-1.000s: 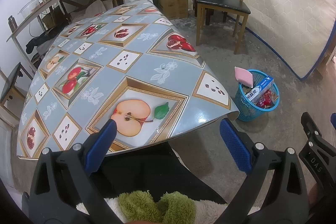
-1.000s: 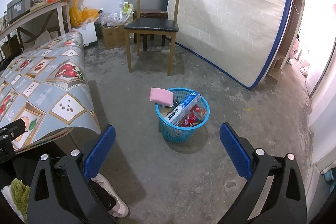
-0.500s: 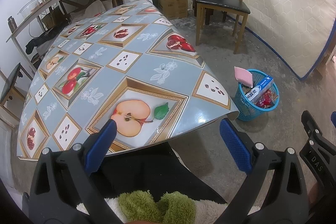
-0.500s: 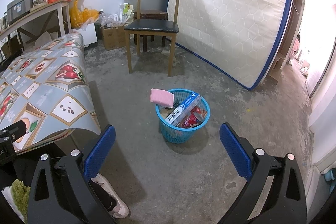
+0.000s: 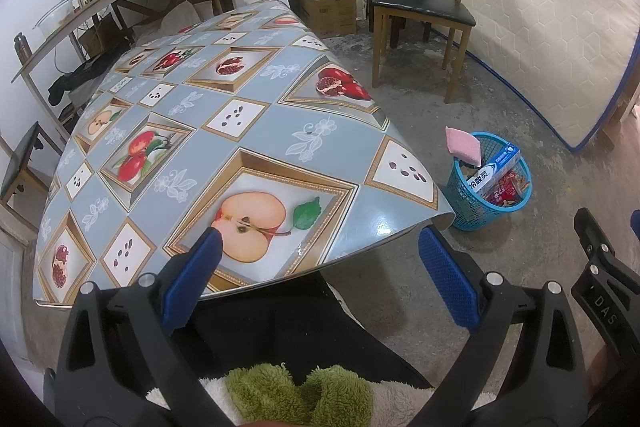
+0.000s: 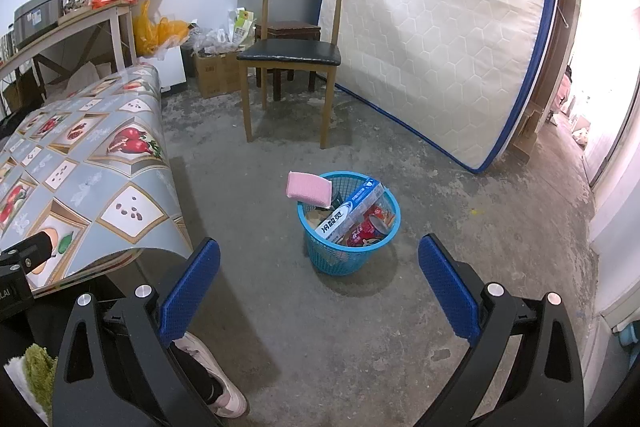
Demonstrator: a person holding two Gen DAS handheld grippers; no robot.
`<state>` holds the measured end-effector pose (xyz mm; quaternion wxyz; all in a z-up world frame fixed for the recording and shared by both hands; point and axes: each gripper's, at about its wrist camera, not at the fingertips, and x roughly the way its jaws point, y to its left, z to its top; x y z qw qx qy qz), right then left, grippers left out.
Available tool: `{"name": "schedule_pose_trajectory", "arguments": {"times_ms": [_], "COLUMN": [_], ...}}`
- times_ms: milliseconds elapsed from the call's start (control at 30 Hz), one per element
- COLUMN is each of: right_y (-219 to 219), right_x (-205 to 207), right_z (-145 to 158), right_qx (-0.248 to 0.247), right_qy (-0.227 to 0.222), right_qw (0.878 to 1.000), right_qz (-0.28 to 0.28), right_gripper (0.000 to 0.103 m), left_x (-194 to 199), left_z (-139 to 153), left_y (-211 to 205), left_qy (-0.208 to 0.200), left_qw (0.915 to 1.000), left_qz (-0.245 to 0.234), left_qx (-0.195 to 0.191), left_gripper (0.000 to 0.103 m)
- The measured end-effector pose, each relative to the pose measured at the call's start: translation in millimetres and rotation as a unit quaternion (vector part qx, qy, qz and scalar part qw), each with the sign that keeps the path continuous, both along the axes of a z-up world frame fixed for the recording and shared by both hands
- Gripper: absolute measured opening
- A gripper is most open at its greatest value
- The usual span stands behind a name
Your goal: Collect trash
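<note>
Inside basket (image 6: 344, 259): sponge (image 6: 309, 189), toothpaste box (image 6: 347, 213).

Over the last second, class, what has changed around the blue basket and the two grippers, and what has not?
Nothing visibly changed. The left gripper and right gripper stay open and empty. The blue basket sits in the same spot on the floor, the pink sponge still resting on its rim and the toothpaste box leaning inside. The tablecloth remains bare.
</note>
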<state>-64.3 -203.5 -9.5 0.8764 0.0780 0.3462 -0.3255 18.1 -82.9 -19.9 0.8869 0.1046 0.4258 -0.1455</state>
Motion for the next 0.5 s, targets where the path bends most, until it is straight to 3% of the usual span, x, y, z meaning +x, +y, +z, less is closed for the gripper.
{"name": "schedule_pose_trajectory", "arguments": {"times_ms": [500], "right_y": [-1.1], "right_x": [0.9], "right_z": [0.8], "right_qx": [0.0], "right_qy": [-0.001], "right_qw": [1.0], "right_qz": [-0.001], "right_gripper": [0.097], "left_x": [-0.3], "left_z": [-0.8], "left_y": [-0.2], "left_qy": [0.001], "left_qw": [1.0], "left_qz": [-0.002], "left_qx": [0.0], "left_gripper": [0.094]}}
